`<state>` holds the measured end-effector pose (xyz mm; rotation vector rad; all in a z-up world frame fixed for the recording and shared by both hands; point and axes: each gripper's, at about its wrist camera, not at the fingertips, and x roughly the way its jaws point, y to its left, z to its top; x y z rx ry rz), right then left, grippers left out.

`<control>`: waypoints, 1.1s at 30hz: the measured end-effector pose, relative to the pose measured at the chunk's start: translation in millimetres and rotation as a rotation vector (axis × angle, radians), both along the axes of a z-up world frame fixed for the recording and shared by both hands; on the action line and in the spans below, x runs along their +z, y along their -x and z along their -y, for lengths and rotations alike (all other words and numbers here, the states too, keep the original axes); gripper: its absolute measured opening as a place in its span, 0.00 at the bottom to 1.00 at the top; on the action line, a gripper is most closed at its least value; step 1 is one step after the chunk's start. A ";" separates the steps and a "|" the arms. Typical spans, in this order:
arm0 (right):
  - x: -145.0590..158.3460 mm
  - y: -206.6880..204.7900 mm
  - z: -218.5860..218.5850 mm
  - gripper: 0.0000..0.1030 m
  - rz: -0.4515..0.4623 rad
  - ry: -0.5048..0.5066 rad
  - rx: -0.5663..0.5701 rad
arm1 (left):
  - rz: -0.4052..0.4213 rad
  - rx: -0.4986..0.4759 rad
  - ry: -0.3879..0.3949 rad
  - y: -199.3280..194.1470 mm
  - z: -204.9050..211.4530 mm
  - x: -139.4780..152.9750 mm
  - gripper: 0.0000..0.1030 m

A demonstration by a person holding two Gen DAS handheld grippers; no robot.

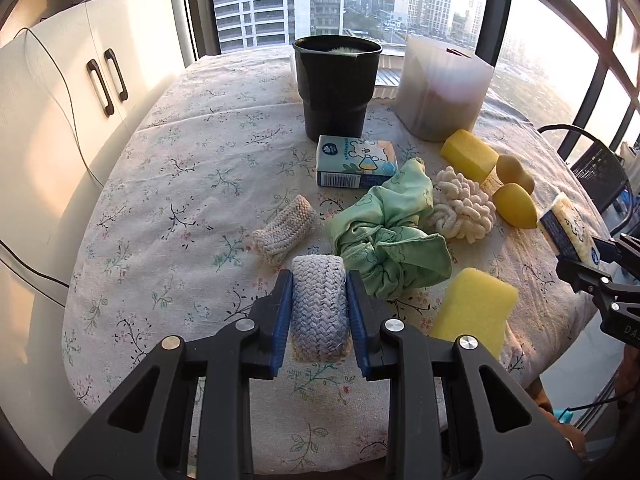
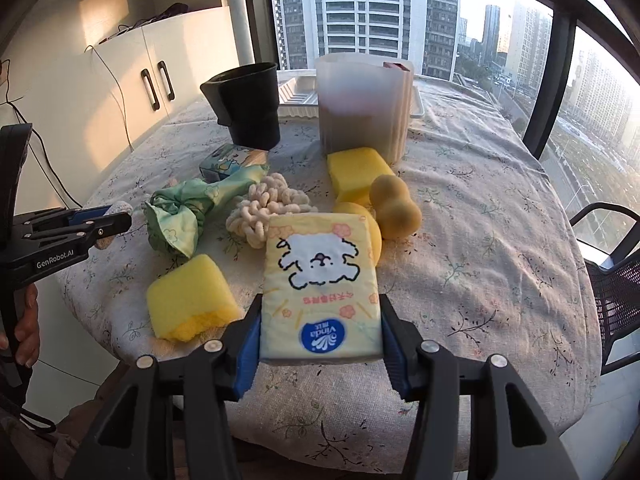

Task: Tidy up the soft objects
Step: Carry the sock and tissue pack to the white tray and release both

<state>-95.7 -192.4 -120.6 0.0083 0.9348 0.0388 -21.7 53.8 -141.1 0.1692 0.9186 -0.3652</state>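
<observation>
My left gripper [image 1: 319,284] is shut on a grey braided pad [image 1: 319,308] near the table's front edge. My right gripper [image 2: 320,312] is shut on a yellow tissue pack [image 2: 320,280] with a white dog print, held above the table; it also shows in the left wrist view [image 1: 568,228]. On the floral tablecloth lie a beige knitted pad [image 1: 284,224], a green cloth [image 1: 388,236], a cream rope knot [image 1: 464,204], a blue tissue pack [image 1: 356,162], two yellow sponges [image 1: 474,312] [image 1: 468,154] and yellow makeup sponges [image 1: 514,196].
A black bucket [image 1: 336,88] and a translucent white bin [image 1: 444,88] stand at the table's far side. A white tray [image 2: 298,98] lies behind them by the window. White cabinets [image 1: 60,120] stand to the left, a black chair [image 2: 616,272] to the right.
</observation>
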 end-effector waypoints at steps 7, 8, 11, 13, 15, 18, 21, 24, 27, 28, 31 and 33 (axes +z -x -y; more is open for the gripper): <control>3.0 -24.7 33.2 0.53 0.022 0.057 -0.084 | 0.018 0.096 0.023 -36.9 -16.2 3.6 0.24; 3.7 -29.0 37.9 0.53 0.026 0.063 -0.095 | 0.026 0.106 0.022 -42.5 -18.1 4.2 0.24; 3.9 -44.6 53.8 0.53 0.033 0.073 -0.135 | 0.032 0.130 0.008 -60.6 -21.8 3.0 0.24; 4.4 -53.9 65.4 0.53 0.034 0.078 -0.164 | 0.031 0.141 0.007 -71.7 -23.8 2.1 0.24; 6.1 -62.9 76.2 0.53 0.044 0.079 -0.185 | 0.038 0.145 0.004 -81.3 -25.1 2.0 0.24; 8.0 -77.9 91.6 0.53 0.052 0.089 -0.216 | 0.046 0.155 -0.017 -98.4 -26.0 1.5 0.24; 6.9 -96.3 107.0 0.53 0.044 0.080 -0.236 | 0.040 0.168 -0.023 -120.8 -28.4 0.6 0.24; 3.3 -116.6 120.9 0.53 0.032 0.080 -0.251 | 0.037 0.179 -0.031 -145.6 -30.2 -1.1 0.24; 1.0 -139.0 138.1 0.53 0.023 0.079 -0.270 | 0.042 0.190 -0.045 -171.4 -31.7 -3.6 0.24; 0.6 -145.8 144.4 0.53 0.020 0.076 -0.279 | 0.045 0.193 -0.050 -179.7 -32.2 -4.5 0.24; -2.0 -168.3 160.5 0.53 0.013 0.048 -0.287 | 0.045 0.197 -0.047 -206.0 -34.5 -7.3 0.24; -4.3 -184.9 169.1 0.53 0.007 0.044 -0.287 | 0.040 0.191 -0.045 -222.9 -33.7 -9.1 0.24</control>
